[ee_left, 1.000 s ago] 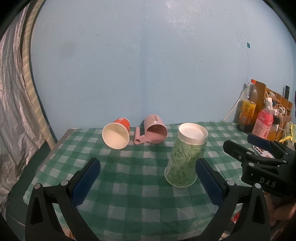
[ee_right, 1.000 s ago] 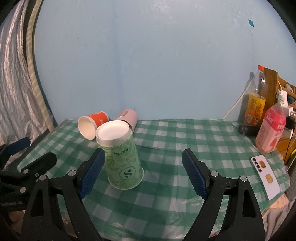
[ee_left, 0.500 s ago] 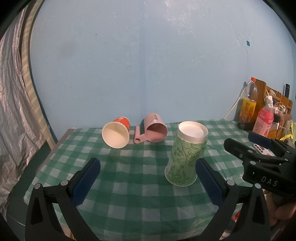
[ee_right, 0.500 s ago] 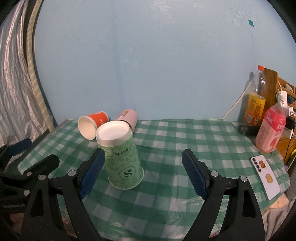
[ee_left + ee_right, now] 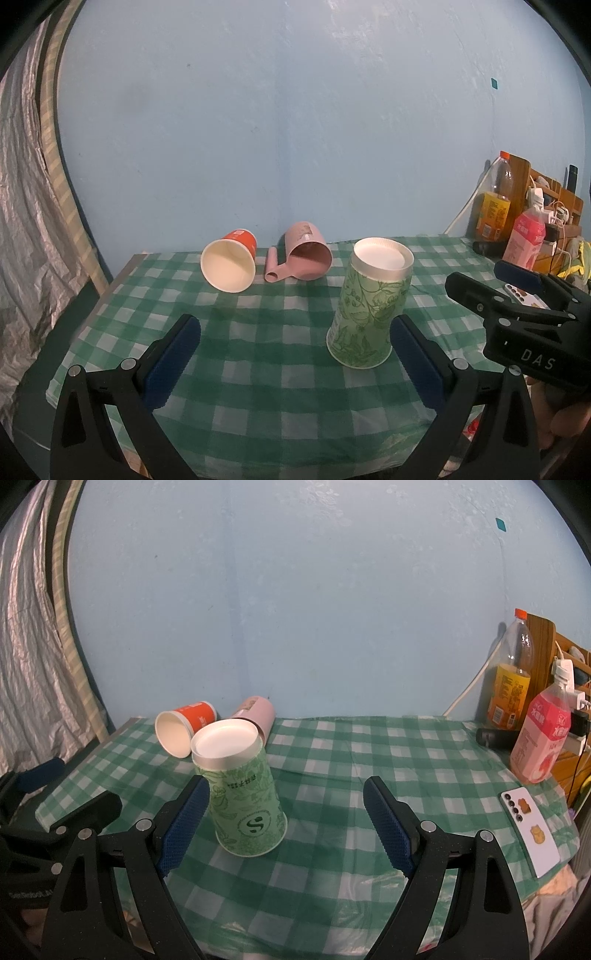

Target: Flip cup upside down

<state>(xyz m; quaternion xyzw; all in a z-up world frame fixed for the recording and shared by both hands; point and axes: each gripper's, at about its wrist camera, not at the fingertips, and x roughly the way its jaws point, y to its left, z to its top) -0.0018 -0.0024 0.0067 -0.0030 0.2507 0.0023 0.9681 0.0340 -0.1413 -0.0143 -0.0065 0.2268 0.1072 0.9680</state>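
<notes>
A green patterned paper cup (image 5: 371, 308) (image 5: 242, 788) stands upside down on the checked tablecloth, its white base up. An orange paper cup (image 5: 229, 260) (image 5: 184, 727) and a pink handled mug (image 5: 304, 256) (image 5: 255, 710) lie on their sides at the back. My left gripper (image 5: 295, 358) is open and empty; the green cup stands just inside its right finger. My right gripper (image 5: 286, 825) is open and empty; the green cup stands next to its left finger. Each gripper shows at the edge of the other's view.
The table (image 5: 369, 760) has a green-and-white checked cloth. At the right stand an orange drink bottle (image 5: 511, 679), a pink bottle (image 5: 541, 734), a phone (image 5: 528, 834) lying flat, and a wooden rack with cables. A blue wall is behind; silver sheeting hangs at the left.
</notes>
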